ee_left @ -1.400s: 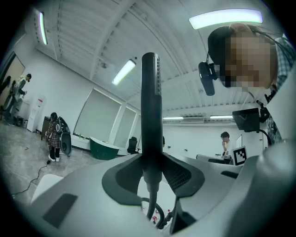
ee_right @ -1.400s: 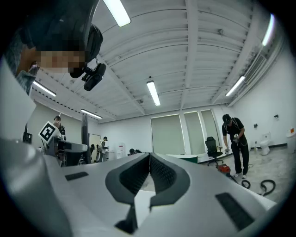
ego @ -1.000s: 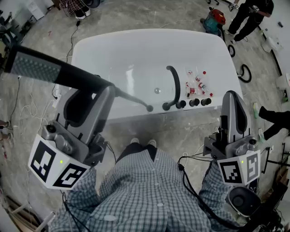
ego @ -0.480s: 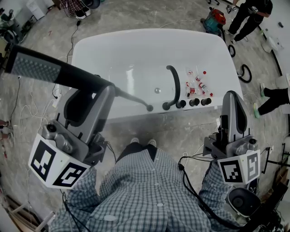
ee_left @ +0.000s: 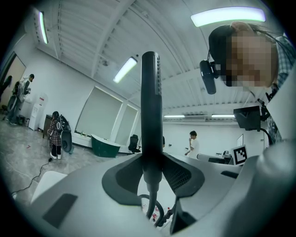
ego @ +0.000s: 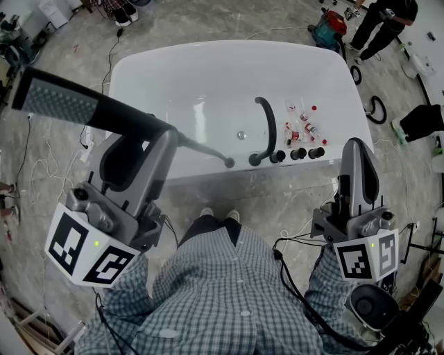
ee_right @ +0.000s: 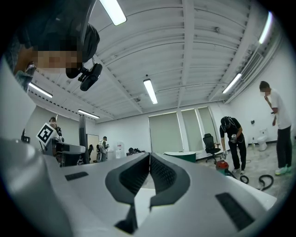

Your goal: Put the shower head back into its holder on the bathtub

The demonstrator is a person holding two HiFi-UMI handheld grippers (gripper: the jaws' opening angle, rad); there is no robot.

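- Shower head (ego: pixel 59 104): black, with a long handle and a grey spray face, held in the air off the bathtub's near left corner. It slants from upper left down toward the tub rim. In the left gripper view (ee_left: pixel 151 92) it stands upright between the pads.
- Left gripper (ego: pixel 149 135): jaws closed onto the handle of the shower head, one dark pad (ee_left: pixel 122 178) pressing on each side. The spray end projects well beyond the jaw tips.
- Hose (ego: pixel 205 151): runs from the lower end of the handle to a small black fitting (ego: pixel 229 163) on the near rim.
- Bathtub (ego: pixel 173 76): white, rounded, lying crosswise in front of the person.
- Faucet (ego: pixel 266 128): black curved spout on the near rim, just right of the fitting, with three black knobs (ego: pixel 297 154) in a row beside it.
- Small bottles (ego: pixel 303 125): clear with red caps, lying inside the tub beyond the knobs.
- Right gripper (ego: pixel 357 170): held low at the person's right, apart from the tub. Its pads (ee_right: pixel 138 173) are pressed together with nothing between them.
- Checked shirt (ego: pixel 208 291): the wearer's torso, at the bottom of the head view.
- Bystander (ego: pixel 385 21): in dark clothing, on the grey floor (ego: pixel 277 201) beyond the tub's far right corner.
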